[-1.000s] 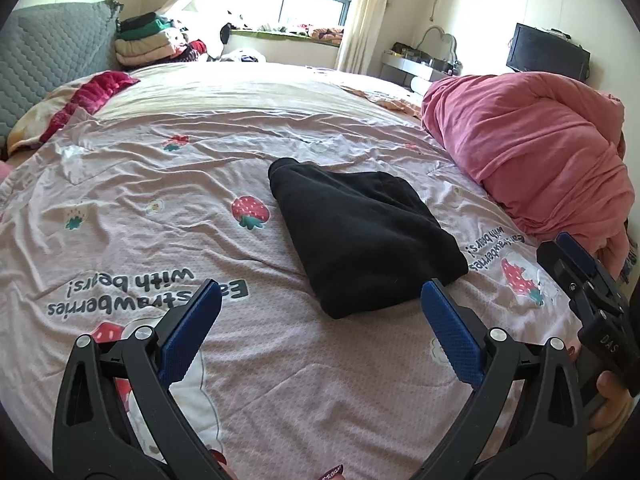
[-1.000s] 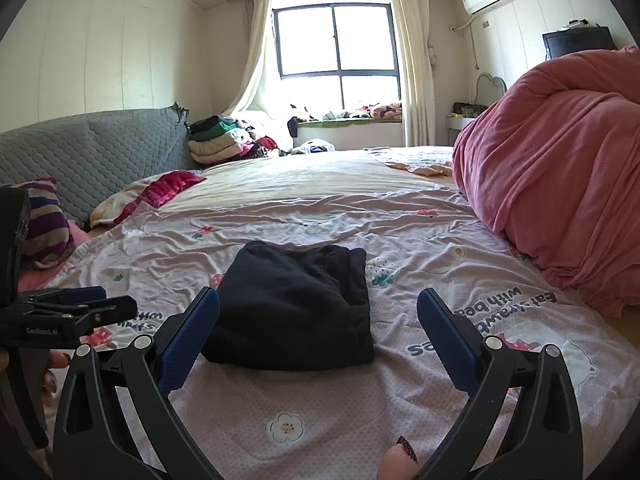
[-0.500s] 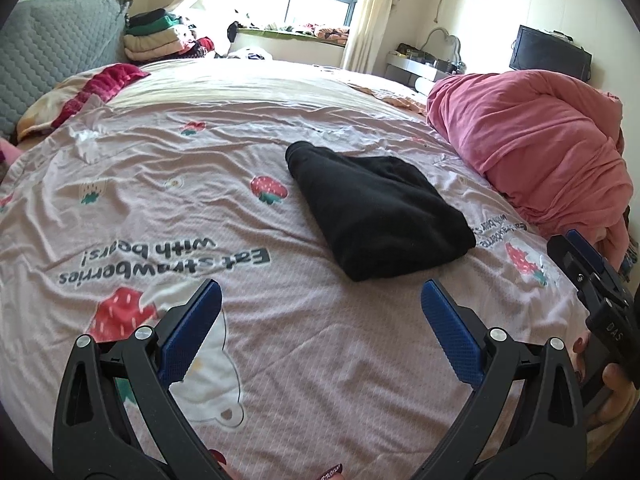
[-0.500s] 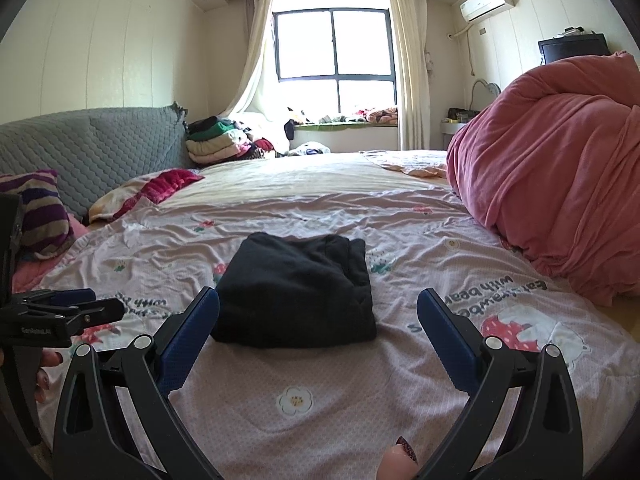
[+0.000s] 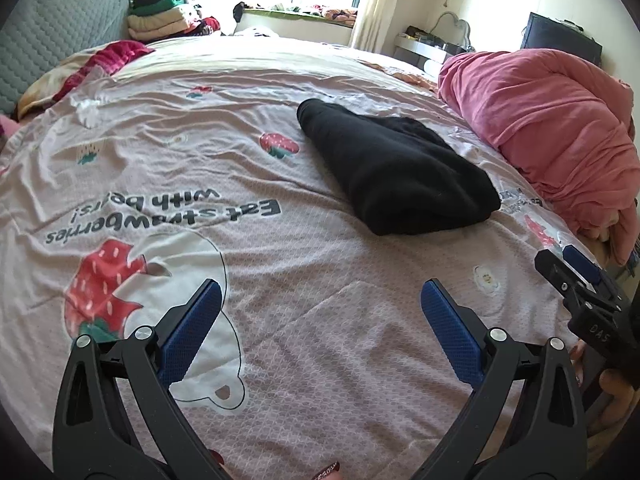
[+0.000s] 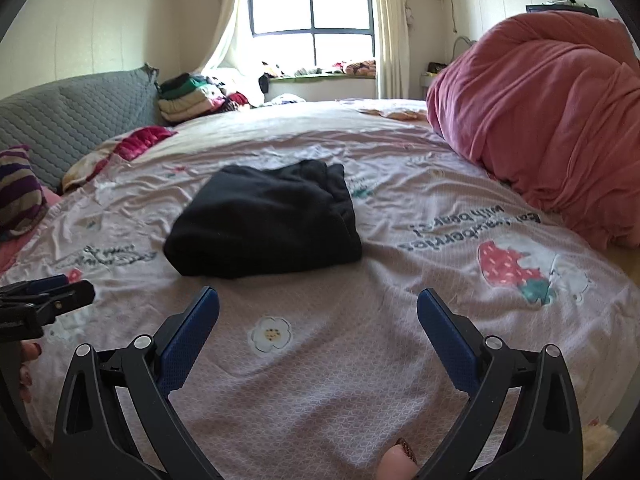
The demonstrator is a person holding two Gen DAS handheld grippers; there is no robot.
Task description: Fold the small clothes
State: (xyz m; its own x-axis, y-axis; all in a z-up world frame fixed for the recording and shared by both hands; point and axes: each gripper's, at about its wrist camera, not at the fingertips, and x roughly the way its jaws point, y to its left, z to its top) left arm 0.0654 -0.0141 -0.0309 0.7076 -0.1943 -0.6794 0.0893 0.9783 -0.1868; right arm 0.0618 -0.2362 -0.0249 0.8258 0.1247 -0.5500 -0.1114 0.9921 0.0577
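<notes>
Both tools agape above bedsheet

Black hand-held gripper (blue pads, silver screws).

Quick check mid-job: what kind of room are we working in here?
Most likely a home bedroom: a bed under a strawberry-print sheet, a bunched pink duvet, and stacked folded clothes by the window.

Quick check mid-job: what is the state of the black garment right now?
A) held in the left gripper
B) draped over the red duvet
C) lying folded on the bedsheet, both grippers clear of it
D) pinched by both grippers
C: the black garment lies folded on the bedsheet, with the left gripper and right gripper open and short of it.
</notes>
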